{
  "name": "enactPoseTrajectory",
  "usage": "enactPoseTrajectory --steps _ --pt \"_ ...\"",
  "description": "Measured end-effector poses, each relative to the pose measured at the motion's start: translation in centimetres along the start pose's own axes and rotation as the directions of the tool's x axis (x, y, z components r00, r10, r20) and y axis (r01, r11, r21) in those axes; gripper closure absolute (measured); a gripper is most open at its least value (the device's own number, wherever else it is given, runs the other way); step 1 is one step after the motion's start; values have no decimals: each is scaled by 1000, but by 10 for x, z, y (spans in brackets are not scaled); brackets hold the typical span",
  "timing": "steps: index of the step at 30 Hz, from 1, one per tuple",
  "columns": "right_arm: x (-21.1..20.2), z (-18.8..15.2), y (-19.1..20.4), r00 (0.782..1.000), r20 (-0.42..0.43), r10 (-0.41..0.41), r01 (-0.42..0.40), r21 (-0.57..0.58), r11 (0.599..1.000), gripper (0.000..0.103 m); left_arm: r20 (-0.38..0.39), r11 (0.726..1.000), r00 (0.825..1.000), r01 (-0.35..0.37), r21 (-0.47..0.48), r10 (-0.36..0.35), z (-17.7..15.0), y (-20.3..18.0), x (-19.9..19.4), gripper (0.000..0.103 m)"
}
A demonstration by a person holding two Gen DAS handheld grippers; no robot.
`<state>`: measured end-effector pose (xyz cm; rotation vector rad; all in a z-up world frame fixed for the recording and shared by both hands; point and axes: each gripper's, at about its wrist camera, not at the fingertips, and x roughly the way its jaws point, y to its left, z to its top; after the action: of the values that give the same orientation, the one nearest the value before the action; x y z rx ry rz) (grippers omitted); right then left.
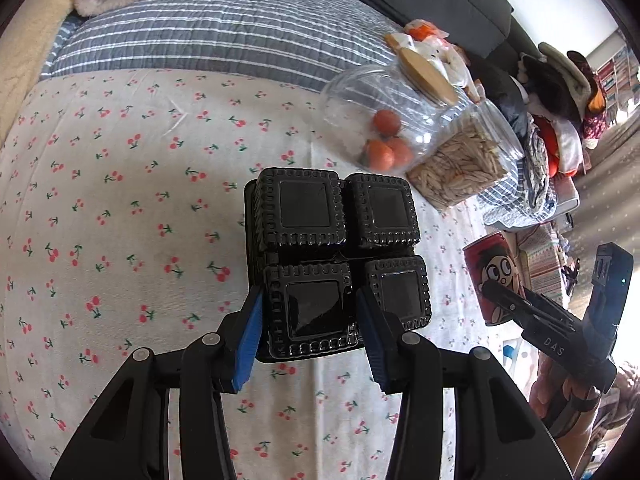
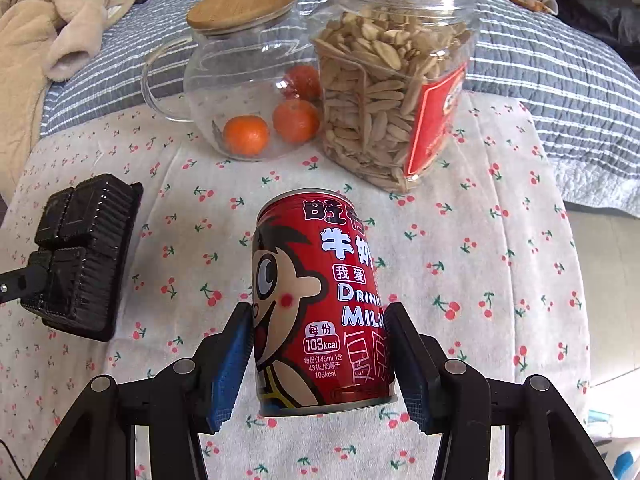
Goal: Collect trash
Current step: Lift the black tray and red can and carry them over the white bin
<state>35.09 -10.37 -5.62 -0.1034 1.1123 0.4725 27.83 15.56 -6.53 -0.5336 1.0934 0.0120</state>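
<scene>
My left gripper (image 1: 310,320) is shut on a black plastic snack tray (image 1: 334,240) with four square cells, gripping its near-left cell and holding it bottom-up above the cherry-print cloth. The tray also shows in the right wrist view (image 2: 84,252), at the left. My right gripper (image 2: 320,344) is shut on a red milk drink can (image 2: 320,300) with a cartoon face, upright and lifted just off the cloth. In the left wrist view the can (image 1: 494,276) and the right gripper show at the right.
A glass jug (image 2: 248,92) with a wooden lid holds three oranges. A clear jar of seeds (image 2: 384,80) stands beside it. Both sit at the back of the cherry-print cloth (image 2: 480,240). A striped grey quilt (image 2: 540,72) and a beige fleece (image 2: 48,20) lie behind.
</scene>
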Motion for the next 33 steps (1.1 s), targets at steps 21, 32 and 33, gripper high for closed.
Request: enactPoseTrajectory --steps 21,32,33 --pt "-210 -120 -103 964 252 81 -198 485 852 45 -89 927 961 276 253 -262 -89 -233 -33 55" --pt "-279 -211 -196 934 354 -47 -207 646 735 45 -222 853 926 368 370 -304 -146 -342 3 55" --pt "-278 -217 -206 936 346 -58 -199 660 725 45 -226 852 927 366 374 -299 -148 -348 8 55"
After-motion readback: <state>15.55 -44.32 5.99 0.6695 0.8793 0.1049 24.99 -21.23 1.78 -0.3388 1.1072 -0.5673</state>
